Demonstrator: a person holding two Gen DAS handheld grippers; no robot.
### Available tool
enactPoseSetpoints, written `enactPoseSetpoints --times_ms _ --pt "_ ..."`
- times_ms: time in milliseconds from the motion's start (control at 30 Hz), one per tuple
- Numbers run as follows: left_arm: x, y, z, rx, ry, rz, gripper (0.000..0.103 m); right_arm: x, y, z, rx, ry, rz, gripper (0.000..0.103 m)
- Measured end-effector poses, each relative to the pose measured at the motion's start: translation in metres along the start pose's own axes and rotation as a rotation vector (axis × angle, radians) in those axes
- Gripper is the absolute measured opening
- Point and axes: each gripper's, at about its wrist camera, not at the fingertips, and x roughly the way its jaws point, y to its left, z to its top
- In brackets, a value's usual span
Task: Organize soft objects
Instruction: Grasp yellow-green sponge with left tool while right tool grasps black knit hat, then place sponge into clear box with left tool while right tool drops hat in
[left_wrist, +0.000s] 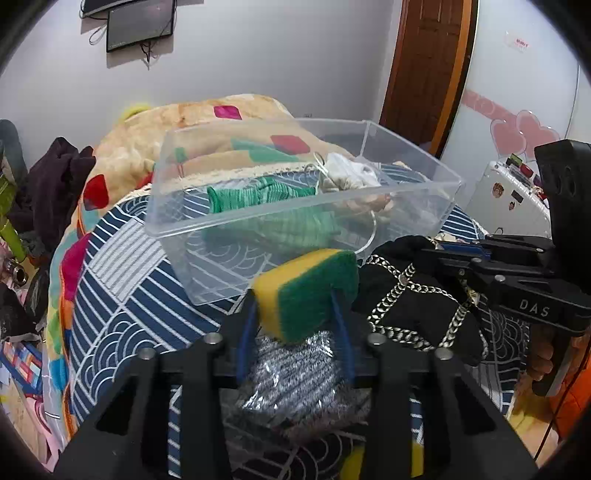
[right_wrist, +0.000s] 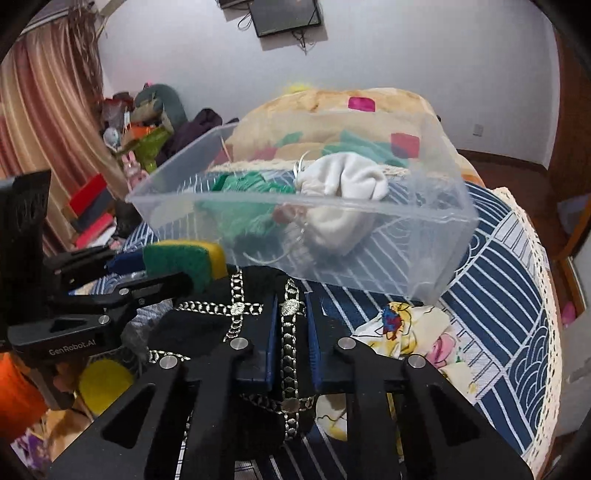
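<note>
Your left gripper is clamped on a yellow-and-green sponge, held tilted above a silver scouring pad that lies on the blue-and-white patterned bedspread. Your right gripper is closed on a black cloth with silver chain trim, just in front of the box's near wall. At 12 o'clock of both grippers stands a clear plastic box, holding a green knitted item toward 10 o'clock and a white cloth bundle toward 1 o'clock. At 4 o'clock of the right gripper a floral printed cloth lies on the bedspread, apart from the box. Behind the box, a beige blanket with coloured patches is heaped
</note>
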Motion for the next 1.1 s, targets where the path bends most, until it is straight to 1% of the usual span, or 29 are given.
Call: enactPoseSetpoints --times_ms 100,233,367,467,633,733,867,933,1100 --pt "-0.013 0.001 0.000 -0.002 -0.033 0.014 0.032 -0.011 0.005 0.000 -0.018 -0.029 -0.002 0.013" --pt "-0.029 0.000 0.002 -0.019 -0.066 -0.005 0.030 -0.029 0.015 0.005 -0.051 -0.084 -0.012 0.012" --pt "-0.049 0.000 0.007 -0.018 -0.111 -0.006 0.030 -0.050 0.022 0.012 -0.076 -0.145 -0.022 0.012" --pt "-0.062 0.000 0.013 -0.020 -0.153 0.009 0.030 -0.063 0.025 0.017 -0.095 -0.182 -0.029 0.012" --pt "-0.075 0.005 0.026 -0.032 -0.210 0.035 0.030 -0.091 0.025 0.035 -0.101 -0.285 -0.051 0.012" --pt "-0.076 0.009 0.033 -0.035 -0.227 0.050 0.030 -0.100 0.024 0.048 -0.104 -0.328 -0.053 0.012" --pt "-0.073 0.014 0.043 -0.049 -0.238 0.069 0.030 -0.105 0.026 0.065 -0.112 -0.375 -0.082 0.012" --pt "-0.069 0.019 0.048 -0.065 -0.240 0.070 0.030 -0.102 0.026 0.077 -0.112 -0.394 -0.098 0.012" --pt "-0.052 0.028 0.062 -0.078 -0.232 0.103 0.030 -0.094 0.029 0.092 -0.102 -0.426 -0.136 0.012"
